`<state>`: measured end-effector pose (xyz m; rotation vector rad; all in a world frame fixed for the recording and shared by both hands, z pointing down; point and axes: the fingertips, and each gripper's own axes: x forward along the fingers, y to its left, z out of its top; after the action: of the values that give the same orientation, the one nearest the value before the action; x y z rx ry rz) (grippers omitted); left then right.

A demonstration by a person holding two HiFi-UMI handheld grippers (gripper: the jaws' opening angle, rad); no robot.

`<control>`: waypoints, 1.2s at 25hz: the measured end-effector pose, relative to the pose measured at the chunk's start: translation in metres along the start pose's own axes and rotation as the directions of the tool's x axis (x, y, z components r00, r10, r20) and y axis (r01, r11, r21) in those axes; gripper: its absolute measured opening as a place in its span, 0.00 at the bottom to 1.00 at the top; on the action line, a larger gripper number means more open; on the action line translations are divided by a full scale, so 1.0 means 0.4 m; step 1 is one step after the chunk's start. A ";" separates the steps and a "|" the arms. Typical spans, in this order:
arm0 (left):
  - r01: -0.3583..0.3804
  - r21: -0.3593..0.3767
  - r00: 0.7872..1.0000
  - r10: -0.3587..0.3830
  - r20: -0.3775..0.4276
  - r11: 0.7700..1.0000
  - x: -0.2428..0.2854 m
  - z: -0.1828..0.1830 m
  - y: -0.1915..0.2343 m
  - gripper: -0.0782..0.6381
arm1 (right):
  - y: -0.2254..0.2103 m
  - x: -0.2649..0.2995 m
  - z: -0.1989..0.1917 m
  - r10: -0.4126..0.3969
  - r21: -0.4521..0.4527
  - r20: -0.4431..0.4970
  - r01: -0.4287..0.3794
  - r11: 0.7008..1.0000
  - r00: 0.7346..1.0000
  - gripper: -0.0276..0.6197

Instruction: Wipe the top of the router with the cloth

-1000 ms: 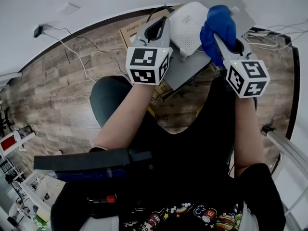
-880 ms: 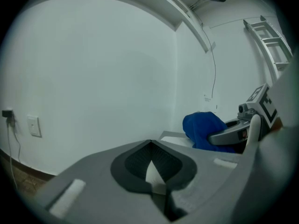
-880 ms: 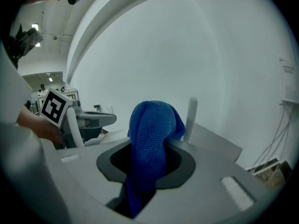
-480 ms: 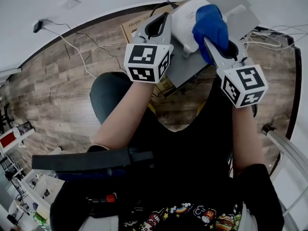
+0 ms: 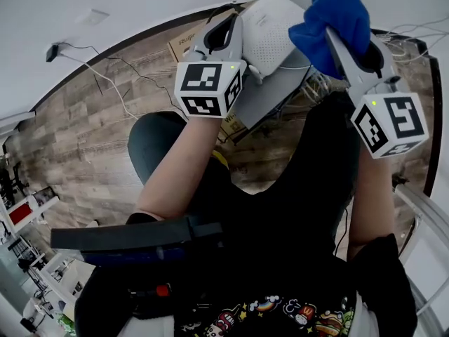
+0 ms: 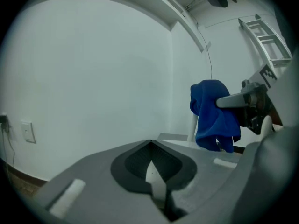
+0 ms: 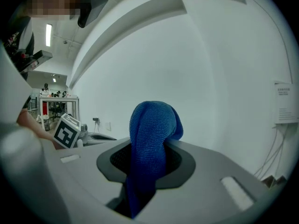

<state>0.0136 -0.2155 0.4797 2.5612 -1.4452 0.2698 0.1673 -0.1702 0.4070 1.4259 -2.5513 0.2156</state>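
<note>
The router [image 5: 270, 37] has the right gripper [image 7: 148, 148] at its right end, jaws clamped on the bunched blue cloth [image 5: 331, 21]. Half a second ago the cloth covered more of the router's right half. It has since drawn out toward that end. The left gripper [image 6: 150, 146] sits just beside the router's left edge, jaws closed together on nothing. The router is white and flat, top facing up, with its long axis running from one gripper toward the other. It rests on a grey slab [image 5: 270, 93].
</note>
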 end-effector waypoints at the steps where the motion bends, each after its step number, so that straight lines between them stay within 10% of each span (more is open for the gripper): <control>1: 0.005 0.007 1.000 -0.005 0.005 1.000 0.008 0.007 -0.006 0.11 | -0.019 -0.003 0.009 -0.010 -0.005 0.008 0.010 1.000 1.000 0.23; 12: 0.039 0.045 0.999 -0.039 0.005 0.998 0.084 0.065 -0.008 0.11 | -0.144 -0.027 0.055 -0.073 -0.040 0.044 0.074 0.996 0.996 0.23; 20: 0.159 0.113 0.986 -0.152 -0.071 0.981 0.138 0.069 -0.056 0.11 | -0.258 0.004 -0.082 -0.081 -0.088 -0.076 0.074 0.993 0.994 0.23; 30: 0.449 0.210 0.893 -0.427 -0.144 0.868 0.188 0.084 -0.217 0.11 | -0.209 0.094 -0.237 0.024 -0.081 -0.207 -0.042 0.996 0.978 0.23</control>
<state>0.1286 -0.2416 0.4594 2.9307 -0.7986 0.5086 0.2299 -0.2231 0.5103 1.2603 -2.3877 0.2431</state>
